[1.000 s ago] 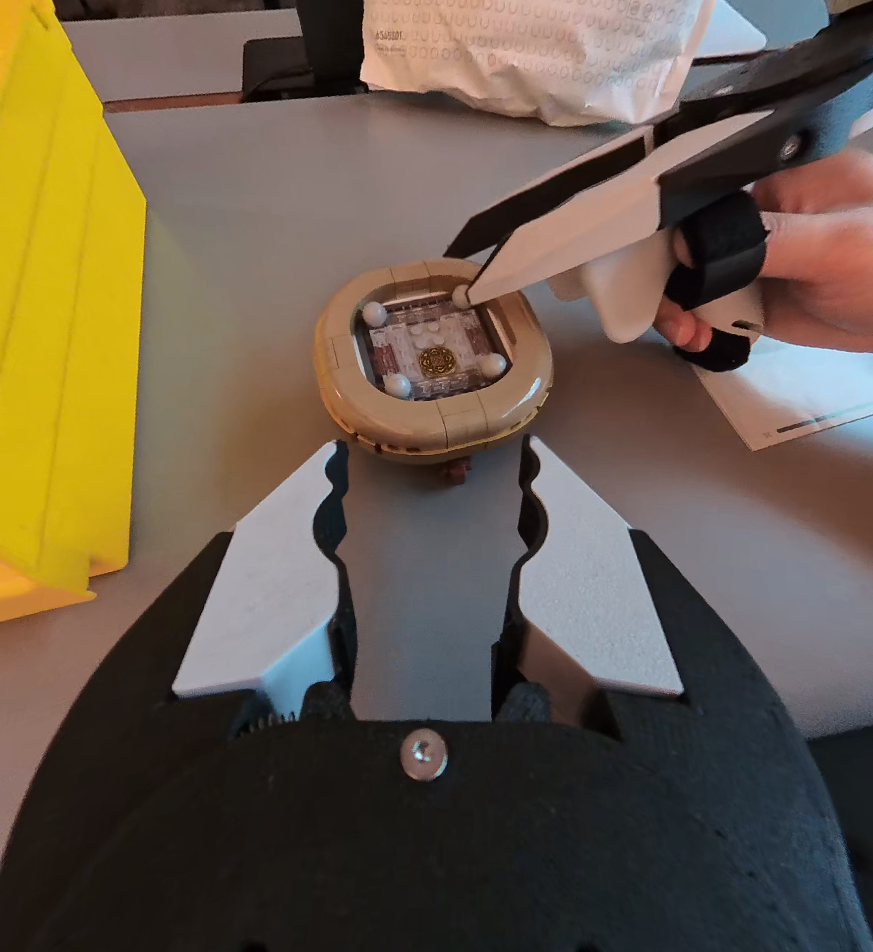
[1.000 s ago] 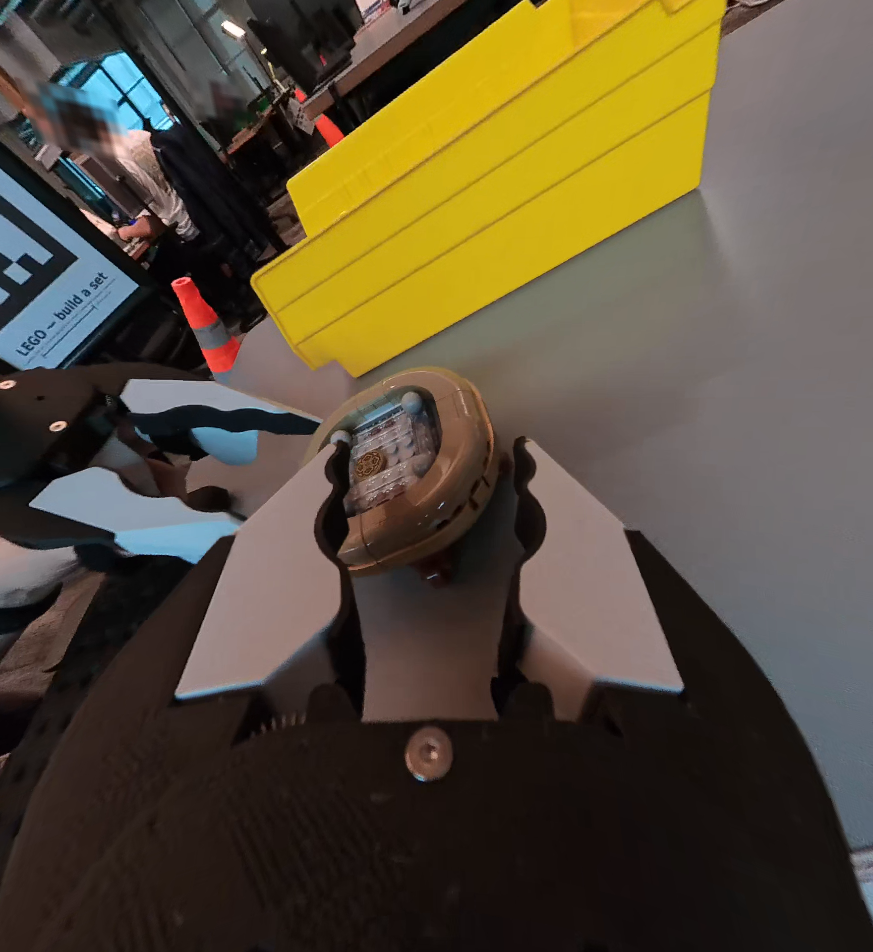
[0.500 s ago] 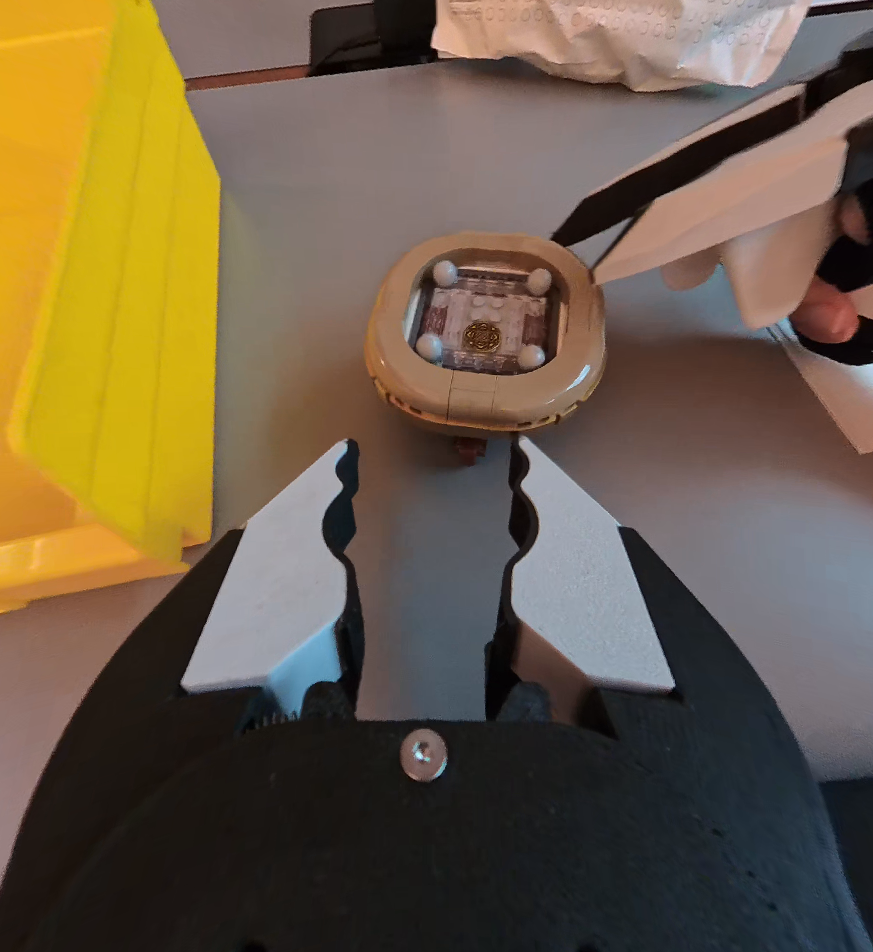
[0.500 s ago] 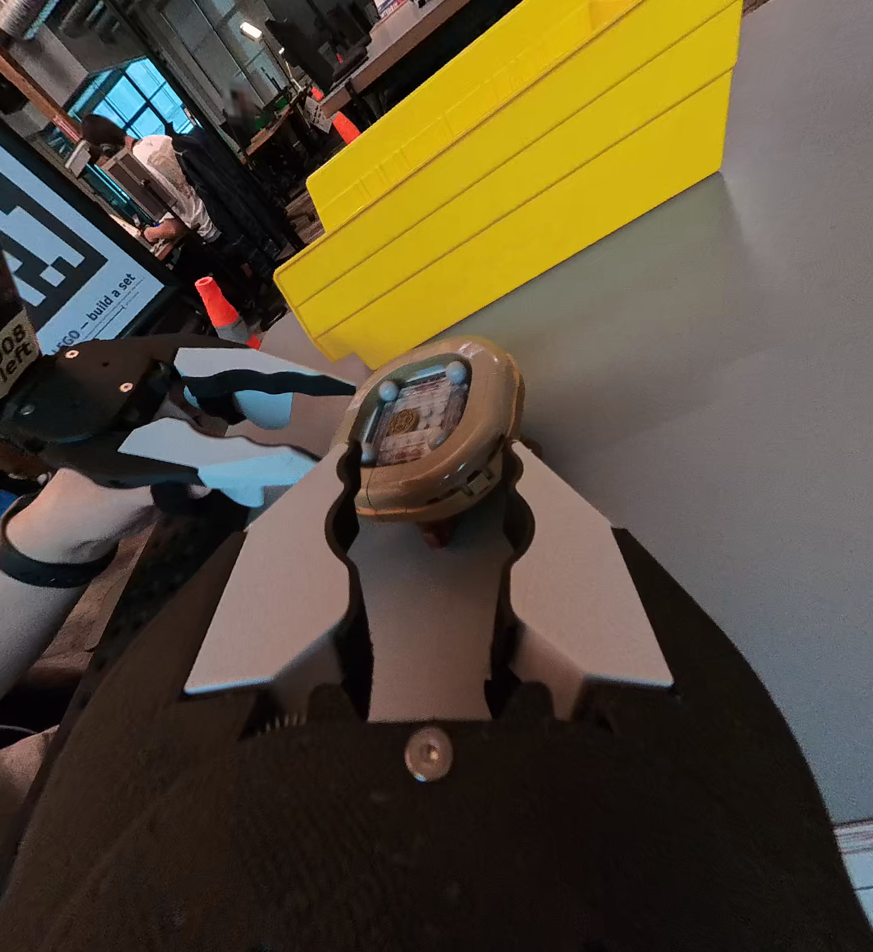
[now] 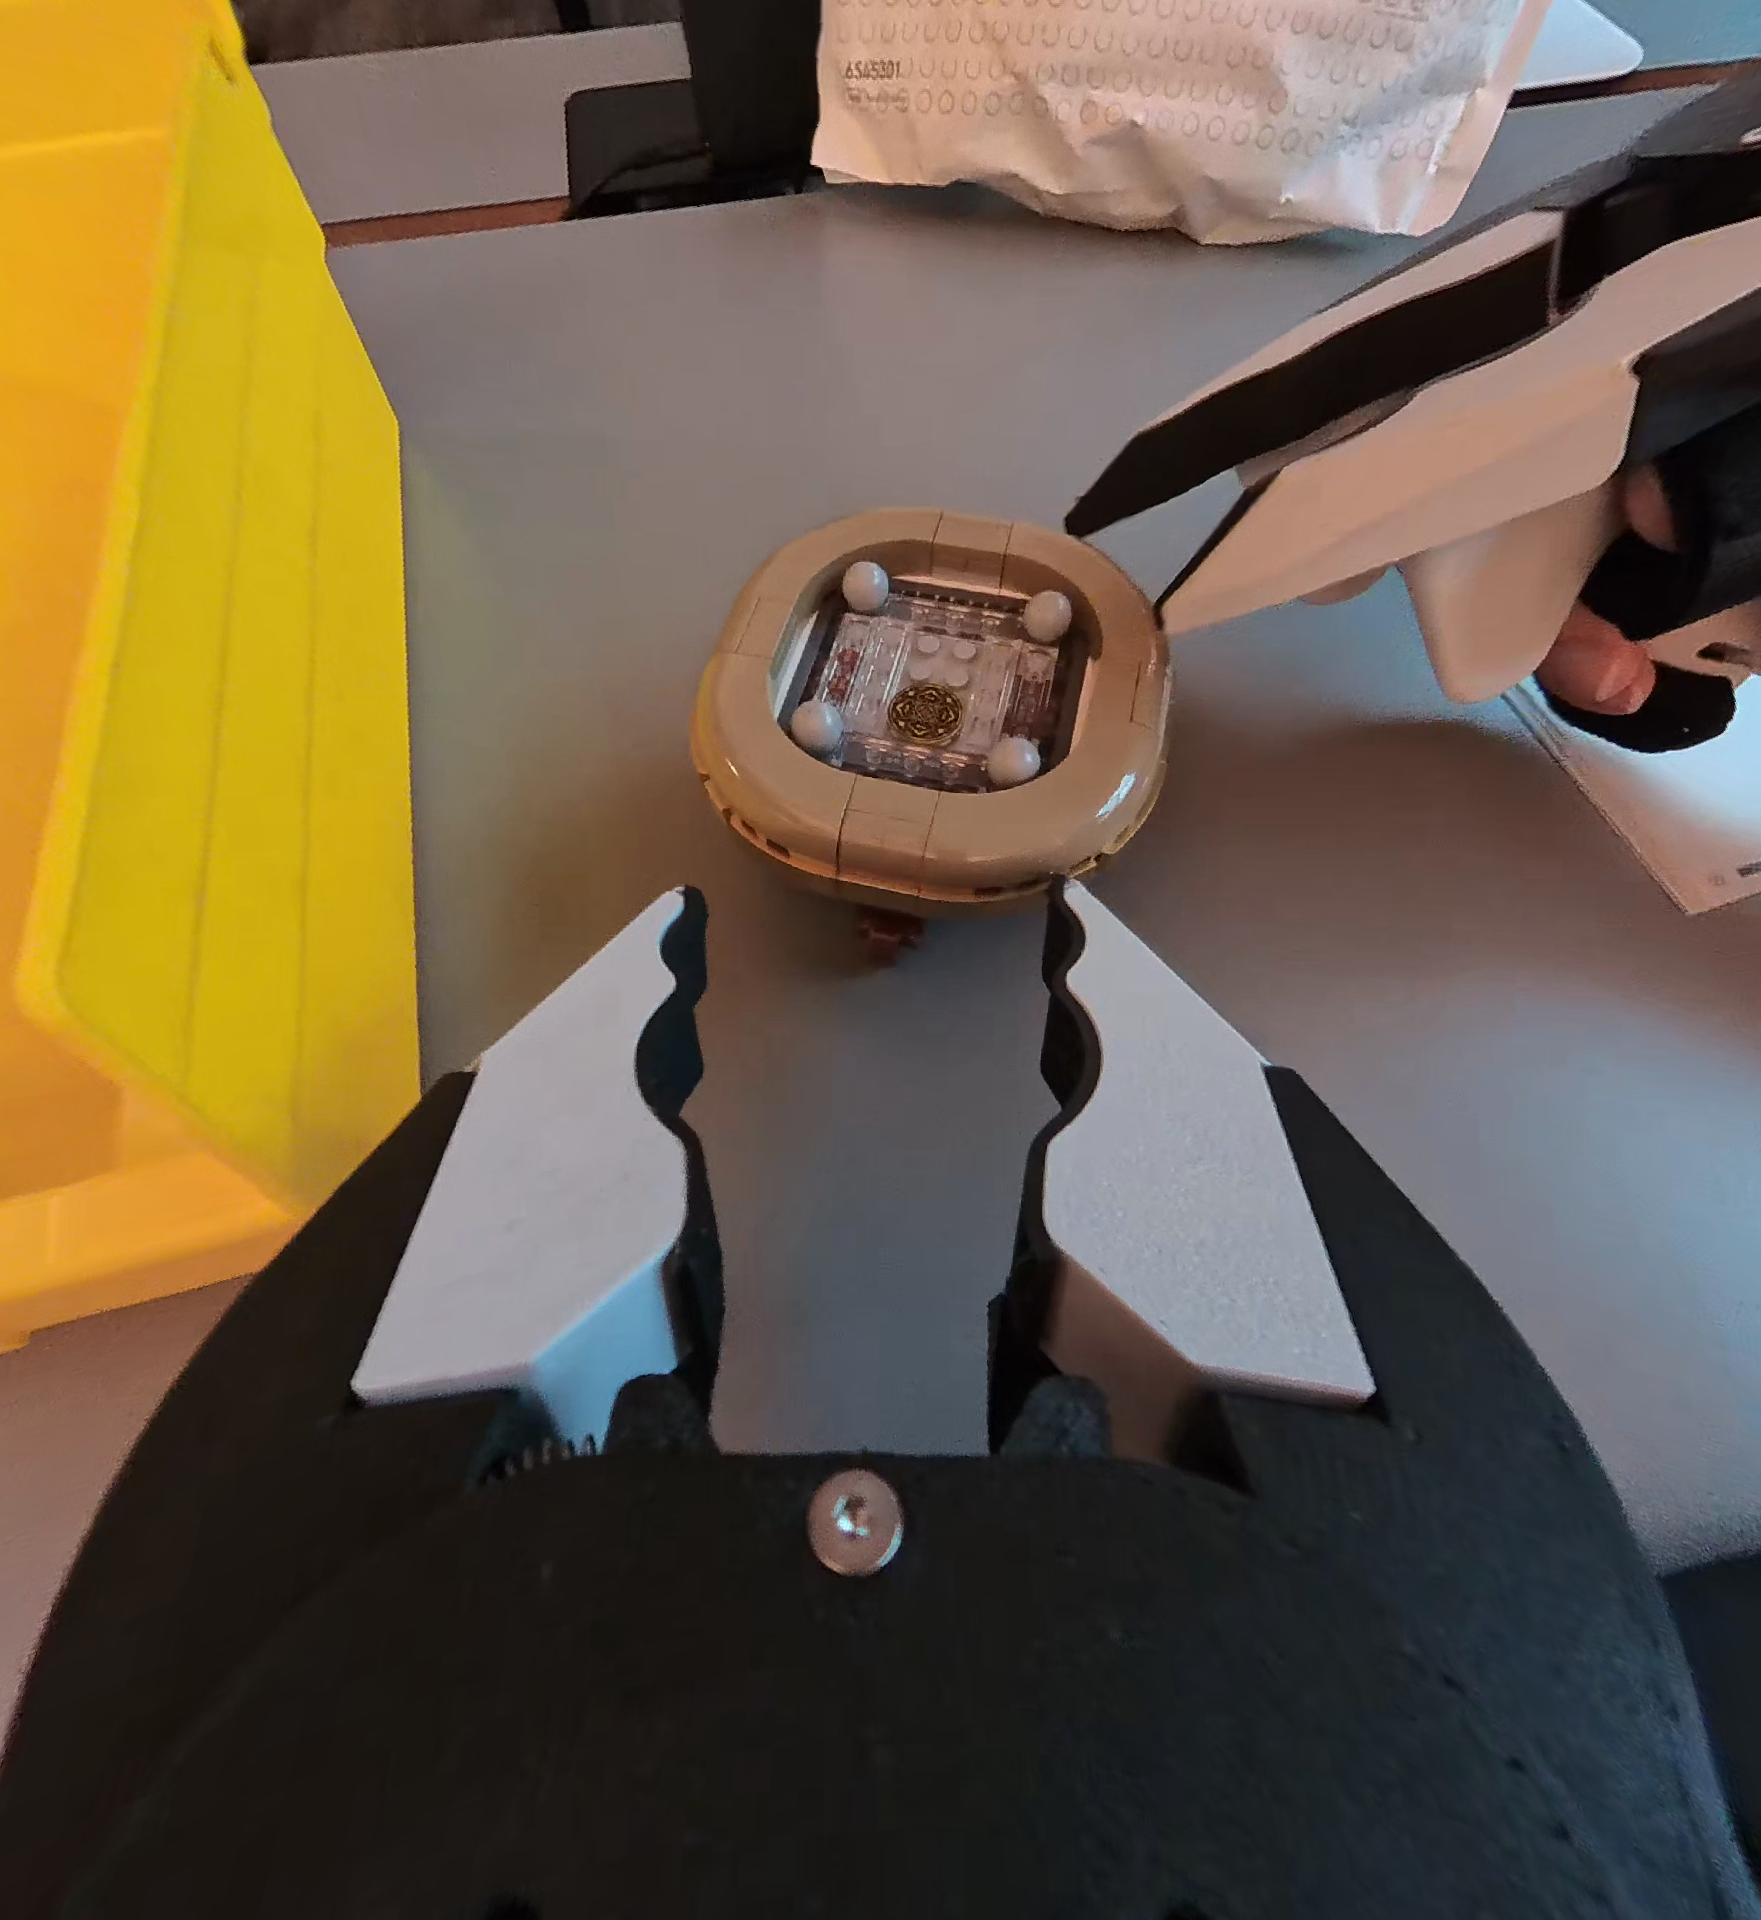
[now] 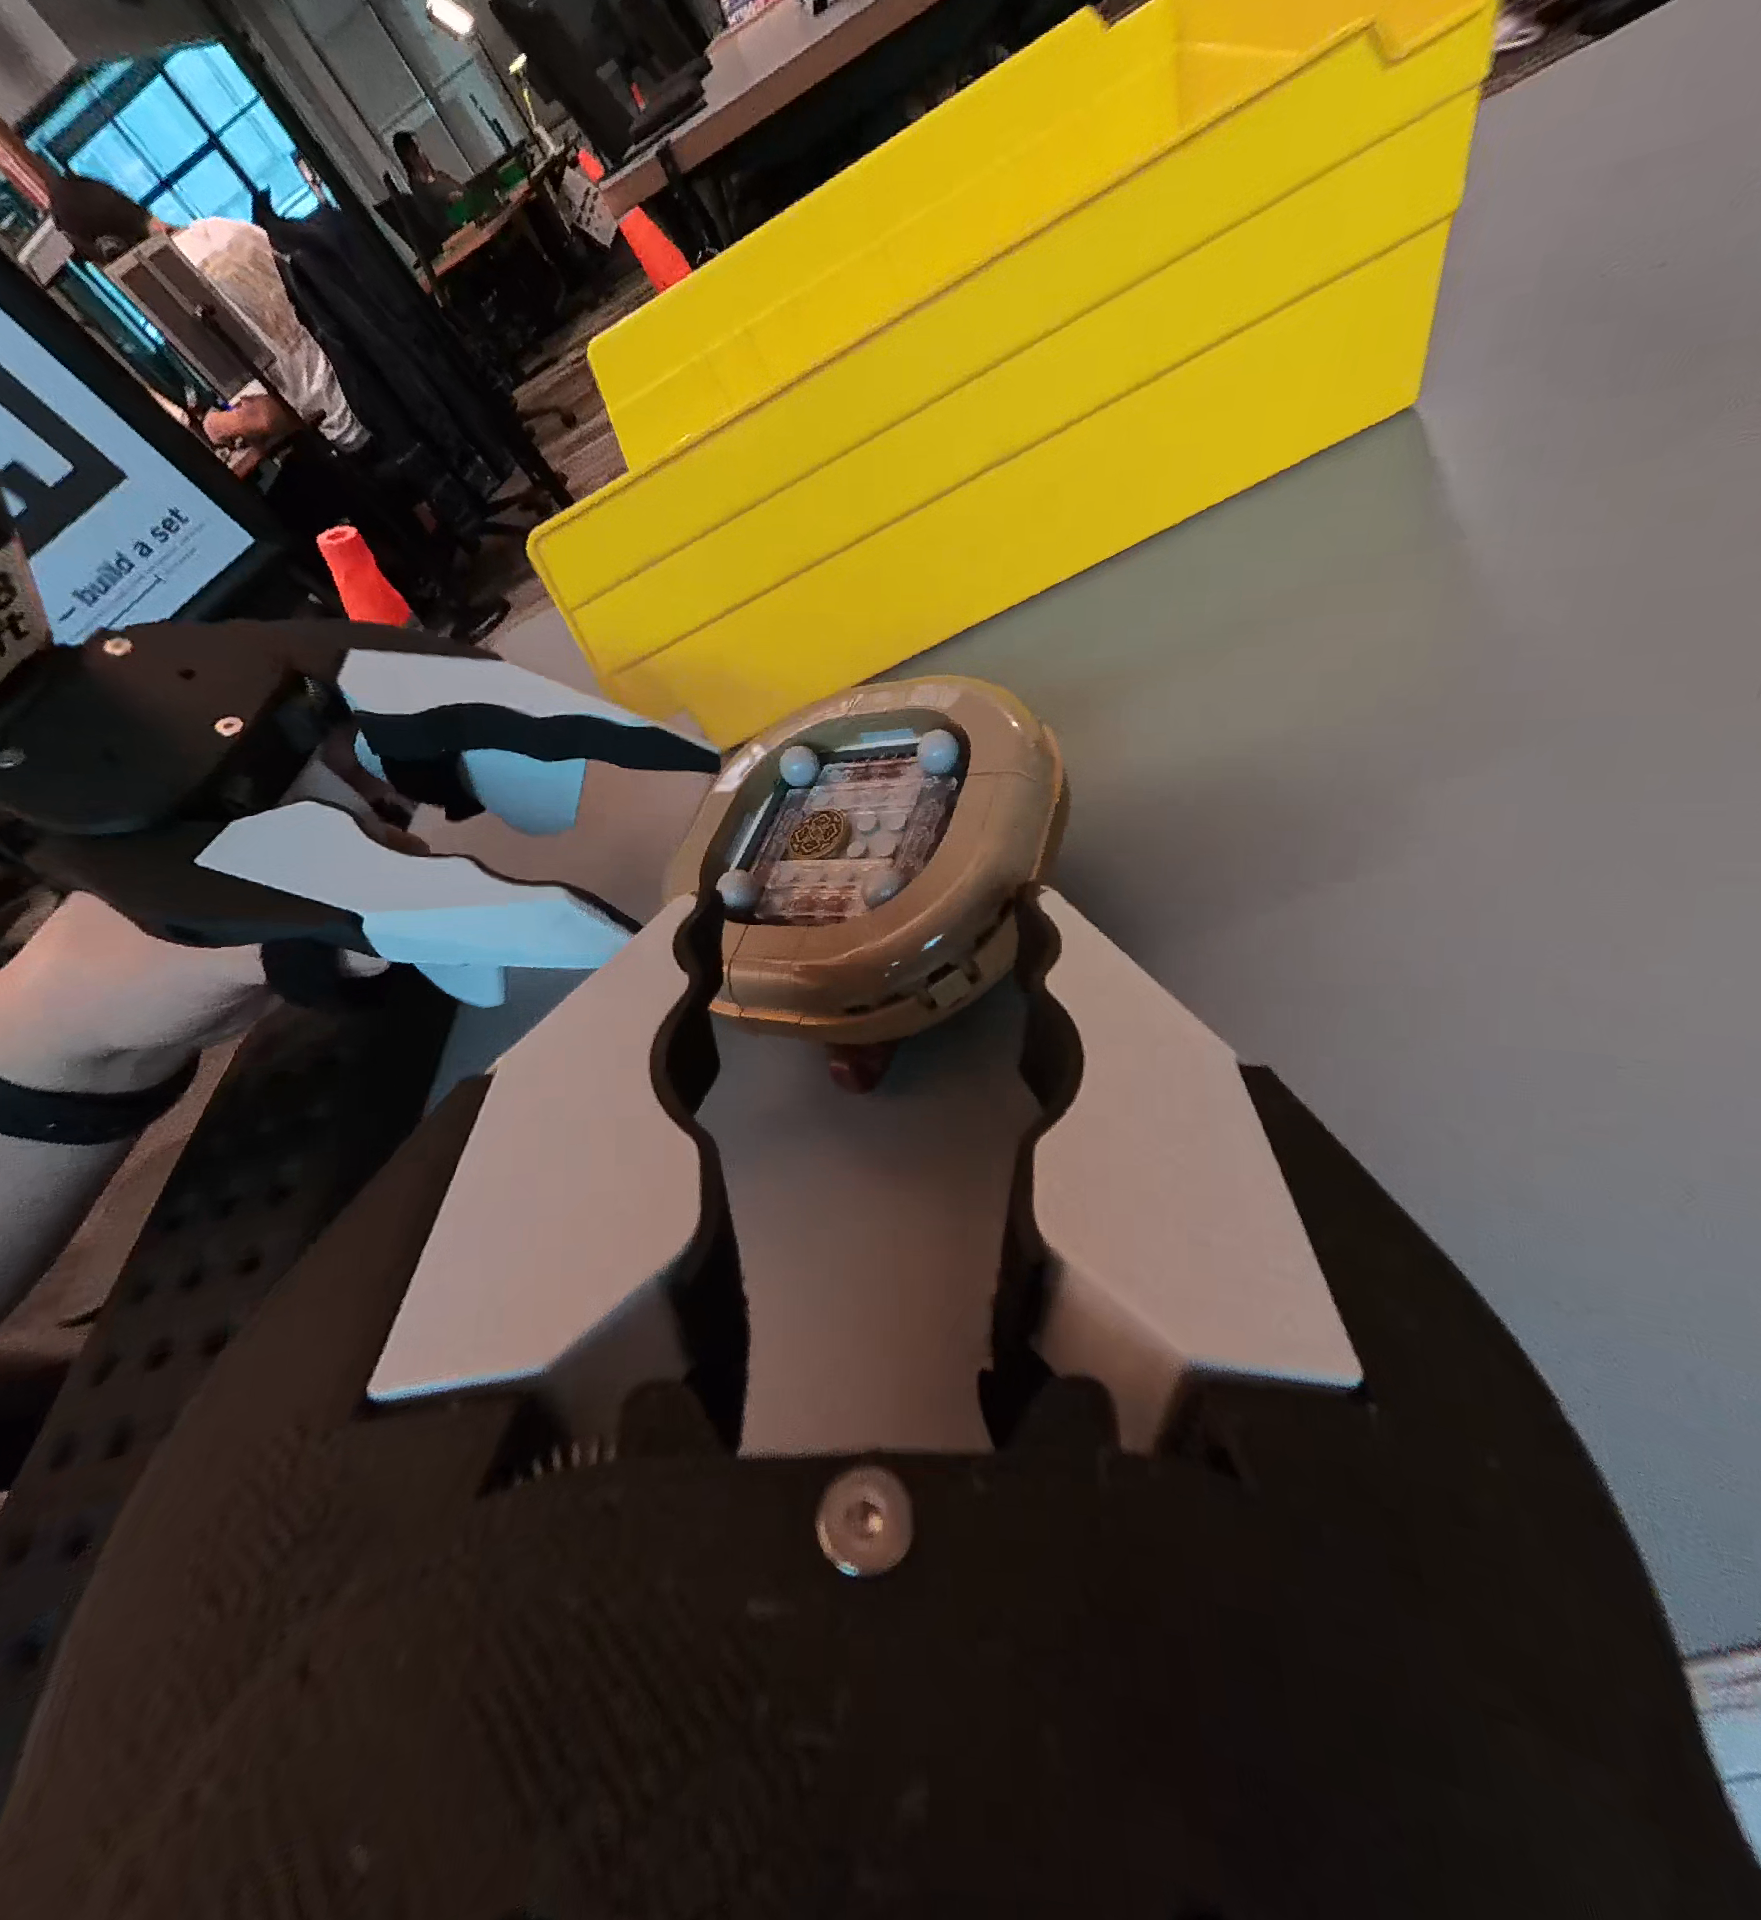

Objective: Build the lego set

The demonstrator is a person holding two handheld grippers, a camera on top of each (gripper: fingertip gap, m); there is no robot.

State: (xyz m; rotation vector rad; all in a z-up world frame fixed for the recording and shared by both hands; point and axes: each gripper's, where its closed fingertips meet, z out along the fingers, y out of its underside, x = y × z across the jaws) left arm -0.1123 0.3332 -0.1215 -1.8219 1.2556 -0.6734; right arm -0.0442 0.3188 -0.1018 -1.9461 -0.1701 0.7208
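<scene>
Left wrist view shows the tan lego model (image 5: 933, 696) standing on the grey bench (image 5: 1271, 1039), just ahead of the spread, empty left tool (image 5: 871, 904), with a yellow bin (image 5: 128, 623) to the left. The right tool (image 6: 860, 914) is also spread and empty, its tips at both sides of the model's near edge. I judge the step is gripping the model; the next move calls for closing gently on the rounded rim without tipping it.

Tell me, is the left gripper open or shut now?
Open. The left gripper shows a wide gap between its fingers, bare grey table visible through it, just short of the tan lego model.
</scene>
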